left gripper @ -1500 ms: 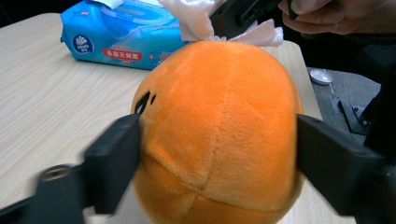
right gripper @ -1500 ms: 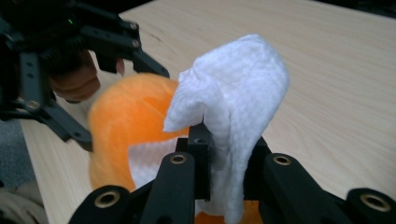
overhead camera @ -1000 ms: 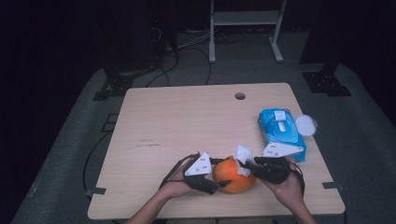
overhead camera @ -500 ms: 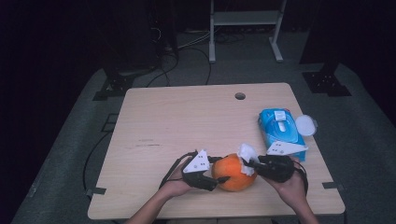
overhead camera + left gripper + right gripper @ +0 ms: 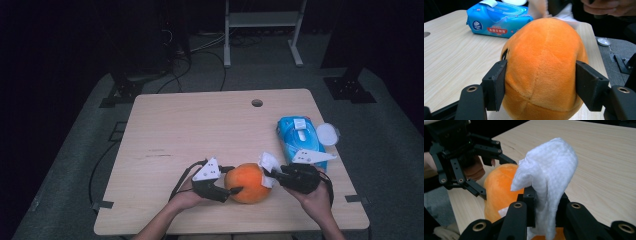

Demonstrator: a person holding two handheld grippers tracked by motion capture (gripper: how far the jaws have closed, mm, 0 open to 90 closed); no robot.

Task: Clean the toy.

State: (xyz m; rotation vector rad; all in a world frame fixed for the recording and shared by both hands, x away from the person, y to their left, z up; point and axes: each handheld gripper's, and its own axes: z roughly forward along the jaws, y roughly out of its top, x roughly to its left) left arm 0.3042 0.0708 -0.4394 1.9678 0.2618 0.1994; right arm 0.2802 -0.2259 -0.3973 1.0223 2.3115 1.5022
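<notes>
**Plush orange held at desk's near edge**

The left hand-held gripper [image 5: 231, 189], whose jaws have just been opening, clasps the orange plush ball [image 5: 248, 182] by its flanks. The right hand-held gripper [image 5: 270, 172], touching the ball's opposite side, pinches a white wipe [image 5: 546, 180]. The ball is round, with no clear long axis. A blue wipe pack [image 5: 299, 140] lies nearby on the pale wooden desk [image 5: 190, 130]; the room is dark.

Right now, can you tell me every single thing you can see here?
Round orange plush toy: one, orange, near table edge, between both claws.
White wet wipe: one, white, pinched in right claw, touching the toy.
Blue pack of wet wipes: one, blue, right side of table.
Round white lid: one, white, beside the pack.
Light wooden table: one, pale wood.
Left claw: one, black, clamped on the toy.
Right claw: one, black.
</notes>
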